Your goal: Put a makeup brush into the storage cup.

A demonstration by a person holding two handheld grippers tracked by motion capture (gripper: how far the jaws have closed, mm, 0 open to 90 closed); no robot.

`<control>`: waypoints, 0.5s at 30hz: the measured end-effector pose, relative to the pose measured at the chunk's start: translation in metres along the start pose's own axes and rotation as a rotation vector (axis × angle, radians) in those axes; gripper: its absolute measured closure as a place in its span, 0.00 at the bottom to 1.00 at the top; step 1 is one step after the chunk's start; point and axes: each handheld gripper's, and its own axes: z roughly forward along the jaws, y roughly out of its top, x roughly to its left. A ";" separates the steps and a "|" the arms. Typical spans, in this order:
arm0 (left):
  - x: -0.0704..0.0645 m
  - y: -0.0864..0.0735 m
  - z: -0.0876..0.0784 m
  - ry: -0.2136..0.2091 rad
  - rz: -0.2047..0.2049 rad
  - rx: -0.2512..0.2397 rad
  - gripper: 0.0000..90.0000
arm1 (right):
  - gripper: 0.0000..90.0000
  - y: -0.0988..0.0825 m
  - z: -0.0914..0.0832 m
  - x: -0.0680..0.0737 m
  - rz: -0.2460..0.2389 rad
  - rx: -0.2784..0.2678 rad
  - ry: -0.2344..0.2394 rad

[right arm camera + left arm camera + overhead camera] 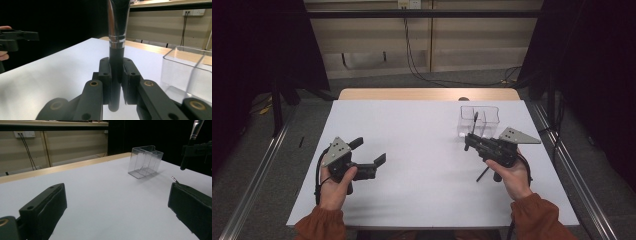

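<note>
Right claw: the right gripper (116,75) was clamped on the black handle of a brush (117,37), its two jaws pressed against the handle from either side. The grip sat low on the handle, under the silver ferrule, probably so the working end stayed free above the jaws.

Brush attitude: in the right gripper view it stood upright between the jaws, the handle's butt poking out below them. In the high view the brush (475,120) rose just beside the clear container (480,120), which suggests it was being lined up for one of the compartments.

Left claw: the left gripper (369,152) was spread wide and held nothing. In the left gripper view its jaws stood far apart at either edge, with bare table between them. It hung near the table's left side, well apart from the work, most likely waiting in reserve.

Container: a transparent box with inner dividers, standing upright near the far right of the table (412,150). Seen from the left gripper view the container (145,161) looked empty; its open top made dropping the brush in handle first the likely aim.

Hands: the right hand (512,177) wrapped the gripper's grip from below; the left hand (334,182) did likewise.

Judgement: the brush was lifted and near the container, not yet inside any compartment.

Risk: a tilted release could have tipped the light box.
</note>
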 end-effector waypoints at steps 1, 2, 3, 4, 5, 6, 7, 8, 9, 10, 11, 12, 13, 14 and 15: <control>0.002 -0.001 -0.003 0.004 0.001 0.004 0.02 | 0.89 0.000 -0.001 -0.001 0.000 0.001 -0.003; 0.004 -0.003 -0.007 0.011 -0.001 0.004 0.02 | 0.89 0.000 -0.002 -0.002 -0.003 0.001 -0.005; 0.005 -0.005 -0.009 0.014 0.004 0.005 0.02 | 0.89 0.000 -0.004 -0.003 -0.005 0.001 -0.011; 0.007 -0.007 -0.012 0.016 -0.001 0.001 0.02 | 0.89 0.000 -0.005 -0.004 -0.006 0.001 -0.014; 0.008 -0.008 -0.014 0.015 -0.002 -0.001 0.02 | 0.89 0.000 -0.007 -0.005 -0.002 -0.001 -0.022; 0.009 -0.009 -0.016 0.016 0.000 -0.001 0.02 | 0.89 0.000 -0.008 -0.007 -0.004 -0.002 -0.025; 0.010 -0.011 -0.018 0.027 -0.005 0.003 0.02 | 0.89 0.000 -0.009 -0.009 -0.002 -0.002 -0.032; 0.010 -0.012 -0.020 0.040 -0.005 0.004 0.02 | 0.89 0.000 -0.010 -0.010 0.000 -0.004 -0.038; 0.010 -0.013 -0.021 0.041 -0.008 0.006 0.02 | 0.89 0.000 -0.012 -0.012 0.003 -0.006 -0.044; 0.010 -0.014 -0.024 0.058 -0.012 0.008 0.02 | 0.89 0.001 -0.013 -0.014 0.003 -0.007 -0.049; 0.010 -0.015 -0.025 0.066 -0.018 0.001 0.02 | 0.89 0.001 -0.014 -0.016 0.004 -0.009 -0.056; 0.010 -0.016 -0.026 0.067 -0.024 -0.001 0.02 | 0.89 0.001 -0.014 -0.017 0.004 -0.010 -0.060; 0.010 -0.017 -0.028 0.066 -0.024 0.003 0.02 | 0.89 0.002 -0.015 -0.018 0.008 -0.015 -0.065; 0.009 -0.018 -0.029 0.070 -0.028 0.000 0.02 | 0.89 0.003 -0.015 -0.019 0.010 -0.020 -0.069; 0.008 -0.020 -0.031 0.076 -0.036 -0.006 0.02 | 0.89 0.004 -0.015 -0.020 0.006 -0.024 -0.071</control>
